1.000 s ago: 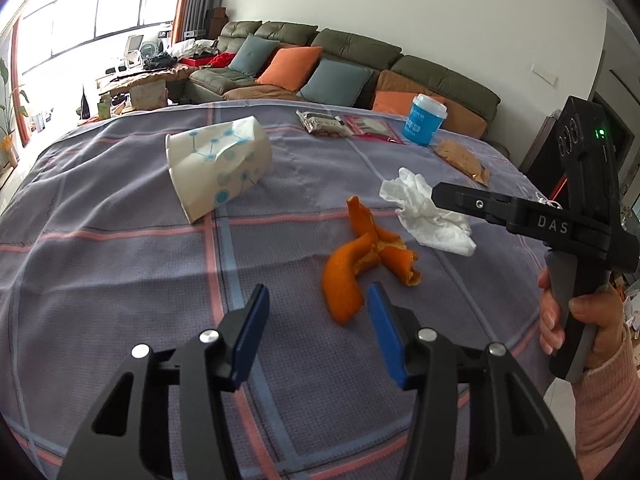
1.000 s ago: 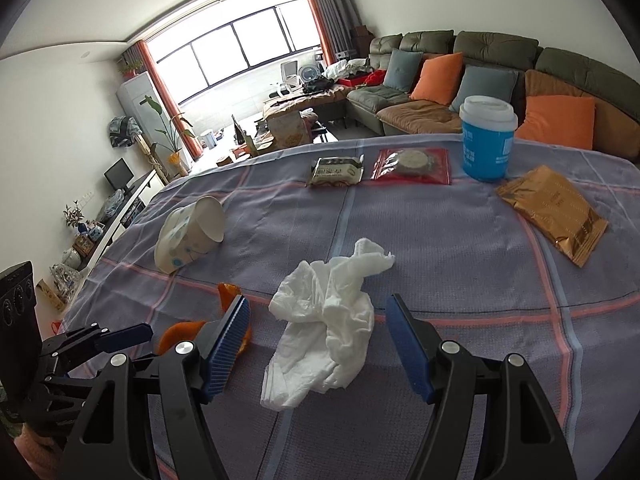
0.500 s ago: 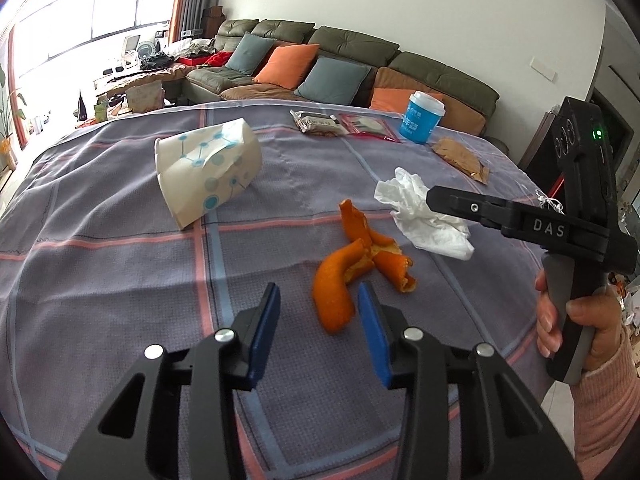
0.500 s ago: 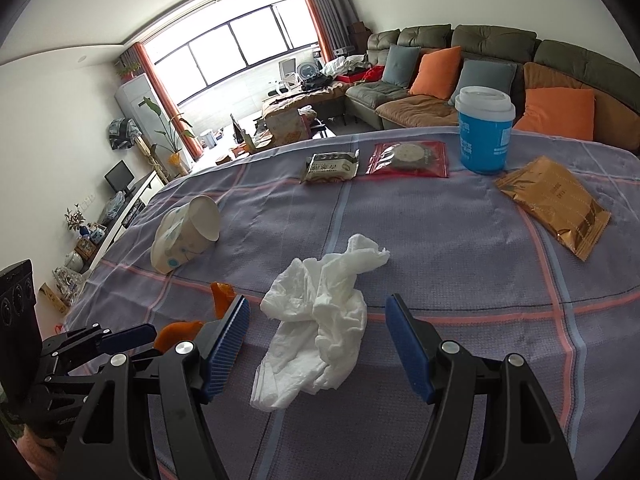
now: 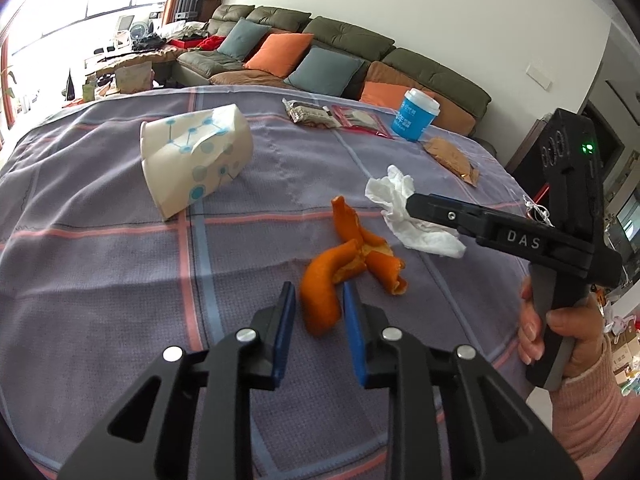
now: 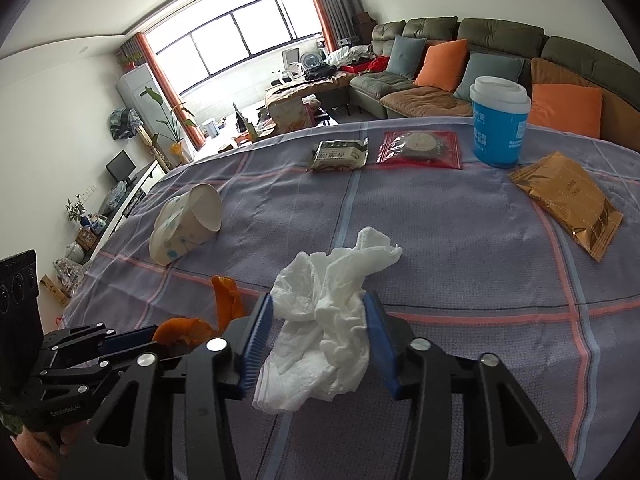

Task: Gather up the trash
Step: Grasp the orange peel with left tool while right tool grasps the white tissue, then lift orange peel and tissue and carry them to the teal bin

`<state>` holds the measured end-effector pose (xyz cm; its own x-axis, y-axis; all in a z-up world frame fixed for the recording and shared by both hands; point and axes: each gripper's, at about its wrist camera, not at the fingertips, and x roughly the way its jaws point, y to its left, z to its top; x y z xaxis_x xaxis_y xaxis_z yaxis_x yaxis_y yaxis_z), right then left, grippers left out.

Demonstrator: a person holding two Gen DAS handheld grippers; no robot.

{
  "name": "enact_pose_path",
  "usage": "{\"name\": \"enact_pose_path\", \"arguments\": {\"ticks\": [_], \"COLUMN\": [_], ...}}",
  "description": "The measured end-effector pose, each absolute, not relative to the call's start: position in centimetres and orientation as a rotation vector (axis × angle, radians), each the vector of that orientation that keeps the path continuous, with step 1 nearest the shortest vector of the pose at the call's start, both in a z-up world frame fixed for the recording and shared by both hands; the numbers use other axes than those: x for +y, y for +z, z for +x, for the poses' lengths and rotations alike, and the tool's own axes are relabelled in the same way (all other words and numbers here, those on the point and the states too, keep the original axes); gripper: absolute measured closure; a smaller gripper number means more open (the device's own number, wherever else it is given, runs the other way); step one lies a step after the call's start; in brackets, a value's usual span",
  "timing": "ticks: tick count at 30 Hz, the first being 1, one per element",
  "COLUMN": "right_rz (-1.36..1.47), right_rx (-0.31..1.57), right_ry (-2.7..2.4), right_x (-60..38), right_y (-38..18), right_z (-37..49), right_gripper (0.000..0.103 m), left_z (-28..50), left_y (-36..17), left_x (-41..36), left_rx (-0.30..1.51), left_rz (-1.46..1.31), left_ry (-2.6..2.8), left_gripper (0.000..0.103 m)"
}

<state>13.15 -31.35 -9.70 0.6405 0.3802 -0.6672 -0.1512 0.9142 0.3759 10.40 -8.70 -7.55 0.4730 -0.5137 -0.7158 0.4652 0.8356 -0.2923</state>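
An orange peel [image 5: 340, 268] lies on the purple checked cloth [image 5: 100, 280]. My left gripper [image 5: 319, 312] straddles the peel's near end, its jaws narrowed but apart from the peel by small gaps. A crumpled white tissue [image 6: 324, 320] lies to the right of the peel. My right gripper [image 6: 318, 340] has its blue pads on either side of the tissue, touching or nearly touching it. The tissue [image 5: 404, 216] and the right gripper also show in the left wrist view. The peel [image 6: 192, 324] shows at lower left in the right wrist view.
A crushed paper cup [image 5: 192, 160] lies on its side at the left. Farther back stand a blue cup with a white lid [image 6: 498, 120], a grey snack packet [image 6: 338, 156], a red packet [image 6: 420, 148] and a brown packet [image 6: 568, 200]. A sofa is behind the table.
Both grippers have moved forward and closed in: the left one's jaws narrowed around the peel's end, the right one's pads narrowed onto the tissue.
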Motion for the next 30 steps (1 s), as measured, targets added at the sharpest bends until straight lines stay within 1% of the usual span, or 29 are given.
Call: {"name": "enact_pose_path", "arguments": {"ticks": [2, 3, 4, 7, 10, 15, 17, 18, 19, 20, 22, 23, 24, 26, 27, 30], "right_rz": [0.293, 0.287, 0.279, 0.277, 0.280, 0.286, 0.287, 0.289, 0.292, 0.285, 0.279, 0.287, 0.291, 0.294, 0.292, 0.280], "right_rx": [0.824, 0.826, 0.826, 0.815, 0.801, 0.782, 0.790, 0.796, 0.798, 0.803, 0.824, 0.839, 0.851, 0.860, 0.854, 0.809], "right_ry": [0.306, 0.309, 0.308, 0.310, 0.319, 0.321, 0.309, 0.305, 0.297, 0.287, 0.278, 0.282, 0.281, 0.284, 0.280, 0.259], "right_x": [-31.4, -31.3, -31.3, -31.3, -31.3, -31.3, -31.4, -31.4, -31.5, -31.5, -31.3, -31.3, -31.3, -31.4, -31.4, -31.4], "right_y": [-9.7, -9.7, -9.6, -9.4, -9.1, -8.4, -8.5, -8.6, -8.7, -8.9, -9.3, -9.6, -9.8, -10.0, -10.0, -9.2], "right_z": [13.1, 13.1, 13.0, 12.8, 12.6, 12.5, 12.6, 12.7, 12.7, 12.8, 13.0, 13.1, 13.3, 13.3, 13.2, 12.8], "right_gripper": [0.073, 0.085, 0.093, 0.094, 0.096, 0.096, 0.088, 0.075, 0.057, 0.053, 0.053, 0.054, 0.058, 0.075, 0.089, 0.090], "left_z": [10.5, 10.5, 10.5, 10.6, 10.4, 10.0, 9.9, 9.9, 9.8, 9.8, 9.6, 9.5, 9.4, 9.2, 9.2, 9.0], "left_y": [-7.8, -7.8, -7.9, -8.0, -7.9, -7.6, -7.5, -7.4, -7.3, -7.2, -7.0, -7.0, -6.9, -6.7, -6.7, -6.4], "left_x": [-8.7, -8.7, -8.7, -8.5, -8.3, -7.7, -7.3, -7.2, -6.9, -6.8, -6.4, -6.2, -6.0, -5.4, -5.4, -4.6], "left_rx": [0.906, 0.902, 0.900, 0.904, 0.901, 0.889, 0.883, 0.882, 0.878, 0.875, 0.870, 0.867, 0.863, 0.856, 0.853, 0.842], "left_rz": [-0.063, -0.061, -0.058, -0.072, -0.076, -0.079, -0.081, -0.084, -0.085, -0.085, -0.088, -0.088, -0.088, -0.088, -0.089, -0.095], "left_ry": [-0.598, -0.595, -0.592, -0.585, -0.581, -0.575, -0.569, -0.567, -0.561, -0.557, -0.549, -0.545, -0.540, -0.530, -0.526, -0.512], "left_gripper": [0.077, 0.080, 0.085, 0.090, 0.091, 0.091, 0.091, 0.091, 0.091, 0.091, 0.091, 0.091, 0.091, 0.091, 0.091, 0.091]}}
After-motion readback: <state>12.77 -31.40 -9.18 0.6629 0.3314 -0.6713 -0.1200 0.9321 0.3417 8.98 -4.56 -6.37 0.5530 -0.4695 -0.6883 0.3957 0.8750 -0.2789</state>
